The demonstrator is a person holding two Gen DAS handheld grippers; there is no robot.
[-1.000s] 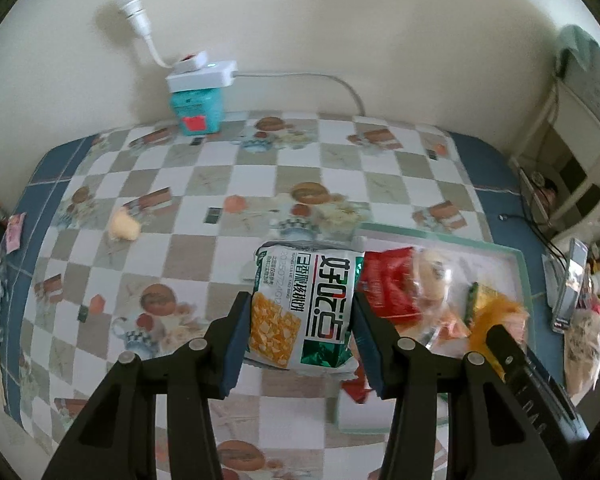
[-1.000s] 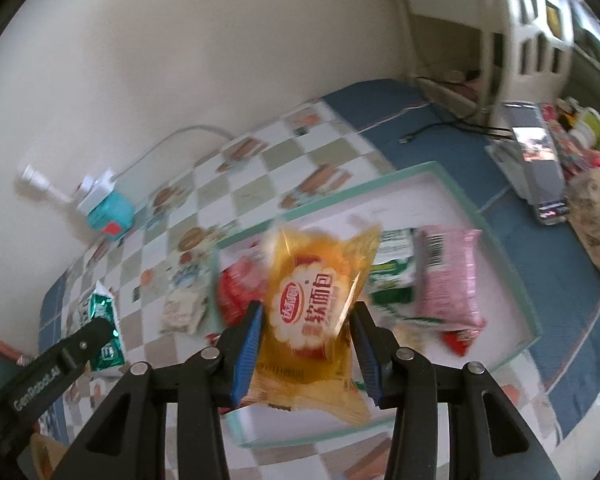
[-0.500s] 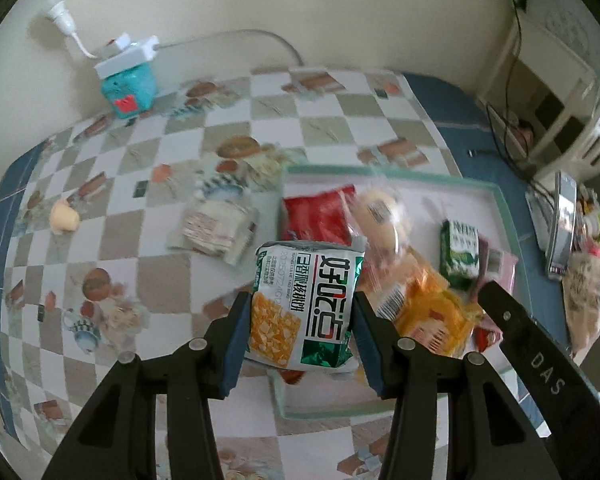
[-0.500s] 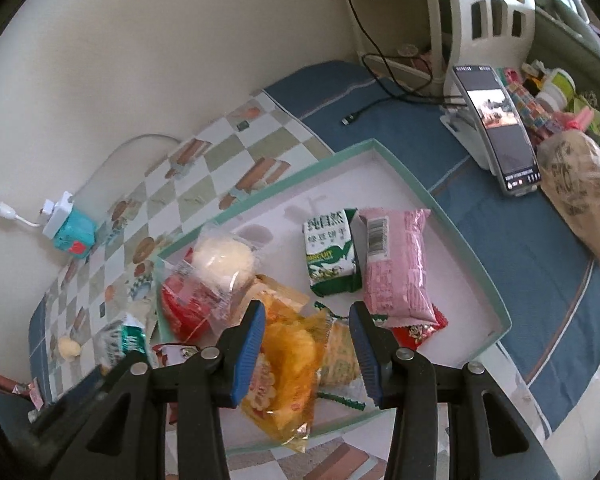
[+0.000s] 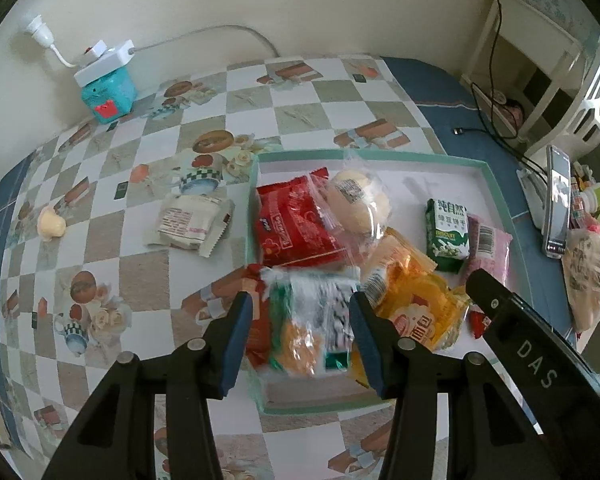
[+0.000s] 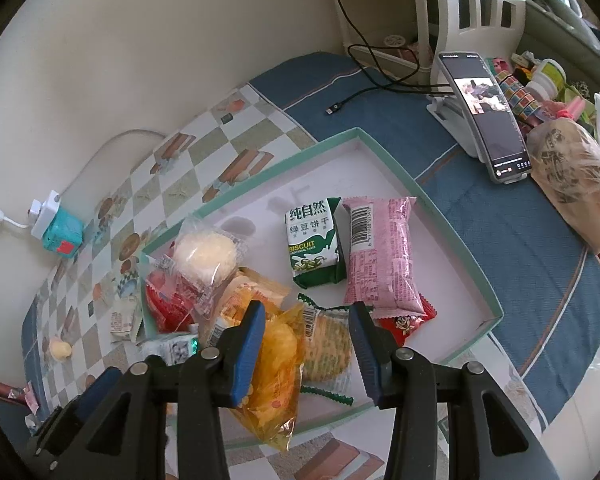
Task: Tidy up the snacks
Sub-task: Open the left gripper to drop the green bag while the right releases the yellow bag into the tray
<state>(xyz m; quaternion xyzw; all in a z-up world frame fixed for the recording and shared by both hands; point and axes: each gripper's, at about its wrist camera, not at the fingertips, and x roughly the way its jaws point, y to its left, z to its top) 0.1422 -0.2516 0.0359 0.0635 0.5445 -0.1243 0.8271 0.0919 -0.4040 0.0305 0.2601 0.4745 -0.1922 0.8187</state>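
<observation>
Mint-rimmed tray is holding about eight snack packets, among them one green biscuit pack and one pink packet. Left gripper is hanging part-open around a blurred green-and-white packet at the tray's near corner, grip uncertain. Right gripper is standing part-open, its left pad touching the yellow bread packet.

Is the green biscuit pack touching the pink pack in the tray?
Touching: in the right wrist view the green biscuit pack lies against the pink pack, no gap between.
</observation>
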